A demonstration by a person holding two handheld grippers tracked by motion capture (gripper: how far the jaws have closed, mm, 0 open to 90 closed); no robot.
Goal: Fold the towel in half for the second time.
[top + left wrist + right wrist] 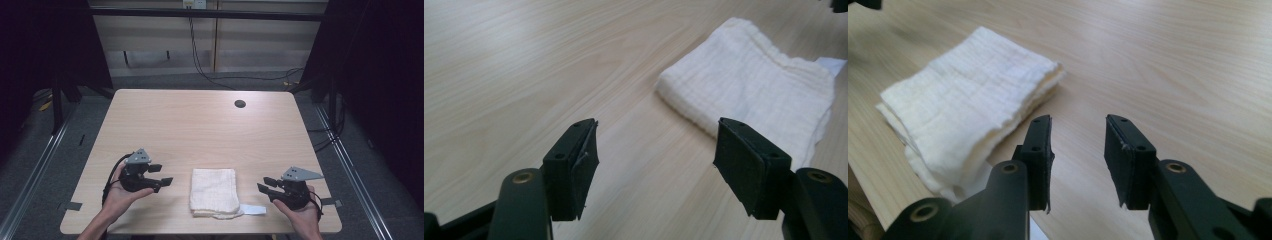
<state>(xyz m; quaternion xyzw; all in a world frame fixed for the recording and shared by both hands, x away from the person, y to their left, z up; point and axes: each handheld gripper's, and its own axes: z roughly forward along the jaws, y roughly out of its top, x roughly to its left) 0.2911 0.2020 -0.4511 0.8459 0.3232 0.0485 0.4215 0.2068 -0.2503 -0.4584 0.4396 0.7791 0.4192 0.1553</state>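
Pale wood-grain counter [200, 120], one, with rounded corners and a single dark round hole [240, 104] near the far edge.

On its near part, one folded white cloth [214, 191]: roughly rectangular, several layers thick, woven in a fine ribbed texture, soft rounded folds along one side, looser uneven edges at the near end. Lay flat between the two grippers, touching neither. One small white tag [252, 210] stuck out from its near right corner, flat on the counter.

Two grippers, one in each hand. Left gripper [161, 175], left of the cloth and apart from it, pointed towards it; wide open, nothing between the pads, bare counter seen through the gap in the left gripper view. Right gripper [266, 184], right of the cloth and likewise apart; partly open with a narrower gap, nothing gripped, cloth just off to the side in the right gripper view.
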